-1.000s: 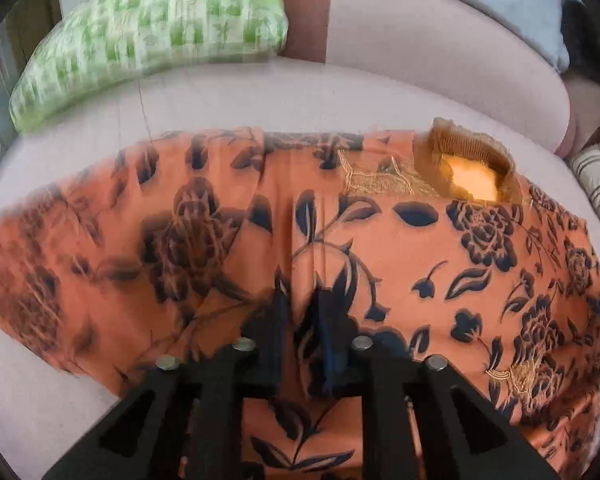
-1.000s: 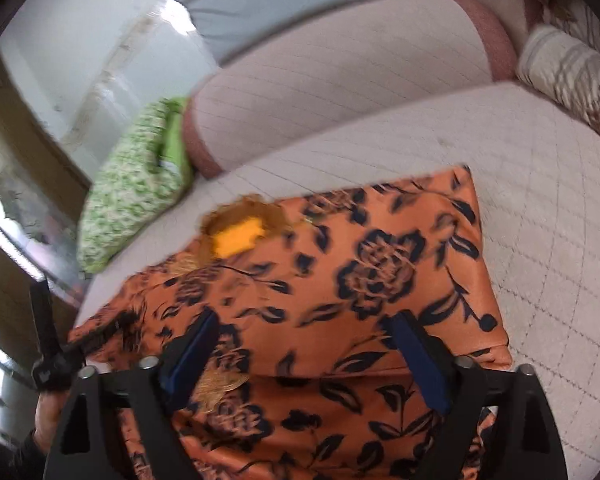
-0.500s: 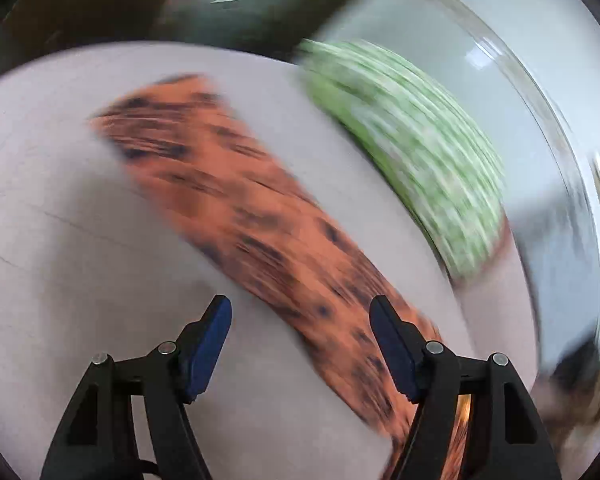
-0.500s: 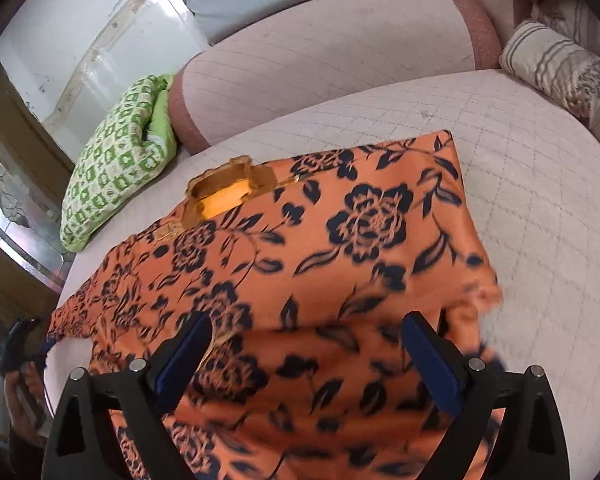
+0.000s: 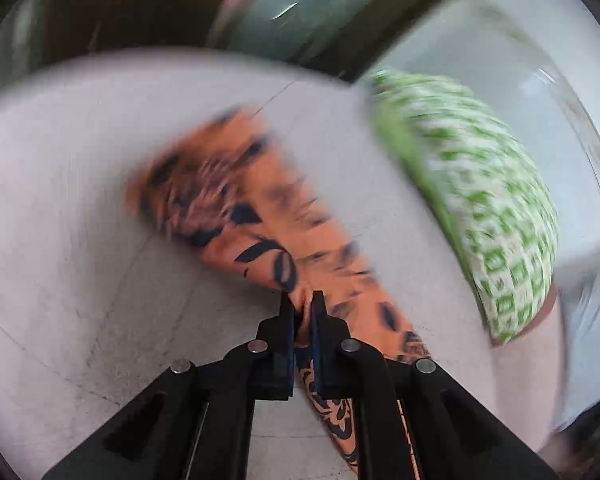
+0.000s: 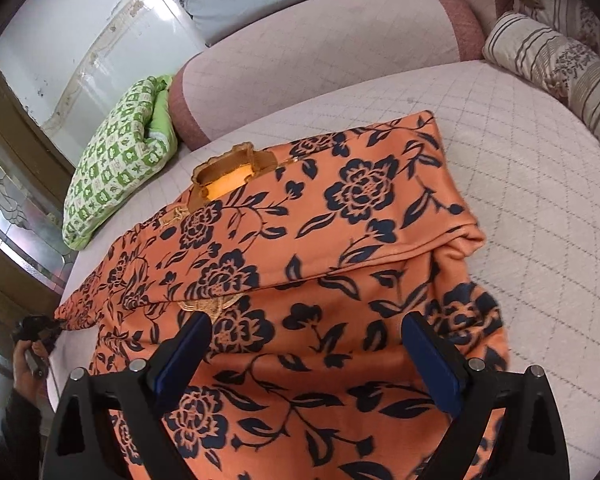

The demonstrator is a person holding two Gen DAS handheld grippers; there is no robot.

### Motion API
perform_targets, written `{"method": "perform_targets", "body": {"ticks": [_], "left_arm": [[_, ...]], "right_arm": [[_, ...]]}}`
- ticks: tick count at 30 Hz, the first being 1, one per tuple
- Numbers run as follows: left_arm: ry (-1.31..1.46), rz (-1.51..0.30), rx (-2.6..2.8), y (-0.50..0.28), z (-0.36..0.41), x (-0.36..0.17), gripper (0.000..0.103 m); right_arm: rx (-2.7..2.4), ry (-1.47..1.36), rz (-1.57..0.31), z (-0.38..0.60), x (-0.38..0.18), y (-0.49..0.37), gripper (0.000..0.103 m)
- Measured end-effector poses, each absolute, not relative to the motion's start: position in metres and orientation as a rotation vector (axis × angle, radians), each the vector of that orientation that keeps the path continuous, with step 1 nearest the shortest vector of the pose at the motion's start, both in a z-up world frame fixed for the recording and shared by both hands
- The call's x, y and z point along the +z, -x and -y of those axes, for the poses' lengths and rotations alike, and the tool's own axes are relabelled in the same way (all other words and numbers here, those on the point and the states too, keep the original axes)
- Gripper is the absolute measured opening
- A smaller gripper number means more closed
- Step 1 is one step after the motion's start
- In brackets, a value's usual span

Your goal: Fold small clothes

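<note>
The orange floral top (image 6: 300,240) lies spread on the bed (image 6: 540,152). The left gripper (image 5: 302,304) seemingly pinches its sleeve (image 5: 236,216), ready to fold it inward; the right gripper (image 6: 304,344) hovers, fingers spread.

Right gripper (image 6: 306,354) jaws spread wide above the orange floral garment (image 6: 300,240).

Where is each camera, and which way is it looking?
Left wrist: sits on the left gripper, looks along the sleeve it pinches toward the green pillow; only its fingers show.
Right wrist: sits on the right gripper, open above the orange top, facing the sofa back; the left hand shows.
Both see the top, the pillow and the left gripper.
</note>
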State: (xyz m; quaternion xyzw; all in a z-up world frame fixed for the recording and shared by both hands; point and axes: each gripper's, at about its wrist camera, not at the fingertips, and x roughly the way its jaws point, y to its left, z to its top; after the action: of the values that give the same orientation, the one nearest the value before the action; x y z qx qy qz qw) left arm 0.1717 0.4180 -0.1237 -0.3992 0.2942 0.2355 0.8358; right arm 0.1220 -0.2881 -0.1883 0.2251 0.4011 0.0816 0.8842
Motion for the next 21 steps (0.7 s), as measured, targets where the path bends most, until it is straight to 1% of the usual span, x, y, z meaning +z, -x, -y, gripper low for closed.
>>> {"method": "perform_targets", "body": {"ticks": [3, 5, 7, 9, 11, 12, 13, 14, 15, 16, 17, 18, 20, 21], "left_arm": [[0.55, -0.527, 0.425, -0.179, -0.346, -0.062, 0.006], [0.35, -0.449, 0.325, -0.184, -0.271, -0.023, 0.006], [0.182, -0.396, 0.2, -0.19, -0.189, 0.002, 0.006], [0.046, -0.381, 0.078, -0.194, -0.106, 0.009, 0.006], [-0.074, -0.377, -0.055, -0.187, -0.021, -0.002, 0.007], [-0.135, -0.393, -0.114, -0.185, 0.016, -0.013, 0.01], [-0.216, -0.451, -0.192, -0.187, 0.056, -0.033, 0.016], [-0.275, -0.534, -0.266, -0.193, 0.087, -0.056, 0.024], [-0.312, -0.626, -0.317, -0.2, 0.108, -0.082, 0.045], [-0.345, -0.753, -0.345, -0.209, 0.123, -0.113, 0.052], [-0.363, -0.851, -0.333, -0.214, 0.126, -0.136, 0.052], [-0.357, -0.891, -0.301, -0.213, 0.121, -0.149, 0.052], [-0.29, -0.861, -0.277, -0.205, 0.094, -0.147, 0.052], [-0.261, -0.841, -0.272, -0.202, 0.078, -0.14, 0.054]], "right_arm": [[0.159, -0.511, -0.801, 0.301, -0.189, -0.116, 0.097], [0.156, -0.549, -0.784, 0.309, -0.192, -0.111, 0.097], [0.158, -0.569, -0.776, 0.315, -0.194, -0.107, 0.097], [0.158, -0.582, -0.755, 0.323, -0.192, -0.101, 0.097], [0.148, -0.598, -0.734, 0.331, -0.191, -0.093, 0.097], [0.143, -0.609, -0.727, 0.336, -0.19, -0.089, 0.097], [0.14, -0.624, -0.725, 0.341, -0.191, -0.086, 0.097], [0.139, -0.634, -0.733, 0.346, -0.193, -0.084, 0.097], [0.136, -0.638, -0.742, 0.349, -0.194, -0.083, 0.097], [0.127, -0.639, -0.748, 0.352, -0.195, -0.081, 0.097], [0.123, -0.64, -0.751, 0.355, -0.194, -0.079, 0.097], [0.127, -0.639, -0.751, 0.358, -0.193, -0.078, 0.097], [0.129, -0.621, -0.736, 0.362, -0.186, -0.075, 0.097], [0.133, -0.615, -0.734, 0.363, -0.184, -0.076, 0.097]]}}
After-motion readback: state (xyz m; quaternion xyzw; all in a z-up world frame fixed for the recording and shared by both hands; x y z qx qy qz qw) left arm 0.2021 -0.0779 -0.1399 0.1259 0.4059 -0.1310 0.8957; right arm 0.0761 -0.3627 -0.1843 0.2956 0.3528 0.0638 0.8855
